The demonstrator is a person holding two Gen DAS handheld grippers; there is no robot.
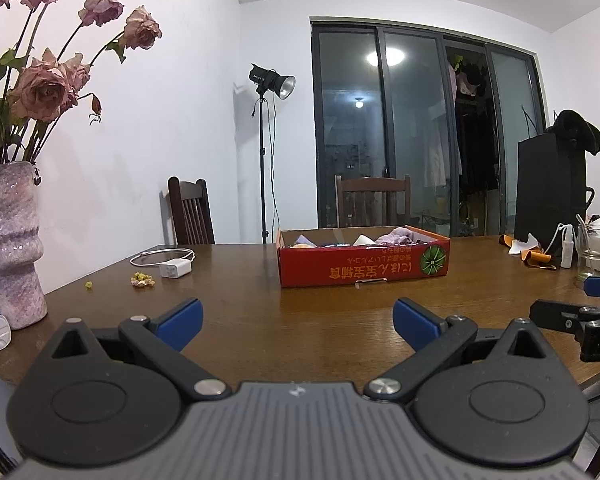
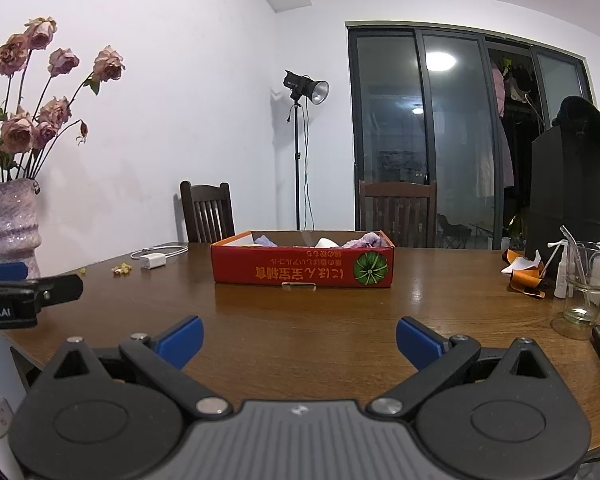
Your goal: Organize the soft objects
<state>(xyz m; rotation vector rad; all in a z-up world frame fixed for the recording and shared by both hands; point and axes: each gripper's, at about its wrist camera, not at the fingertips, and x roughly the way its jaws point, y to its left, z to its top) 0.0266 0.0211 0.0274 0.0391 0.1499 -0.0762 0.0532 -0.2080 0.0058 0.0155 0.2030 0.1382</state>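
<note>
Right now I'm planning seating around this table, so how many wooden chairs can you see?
2. One chair stands at the table's far left side, near the white wall. The other chair stands behind the red box, before the glass doors. Others nearer the camera may be out of view.

The left gripper (image 1: 298,326) with blue-padded fingers is hovering spread wide above the brown wooden table (image 1: 320,320). Ahead, a shallow red cardboard box (image 1: 362,266) is holding crumpled soft fabrics (image 1: 396,236). The right gripper (image 1: 580,312) is showing at the right edge.
</note>
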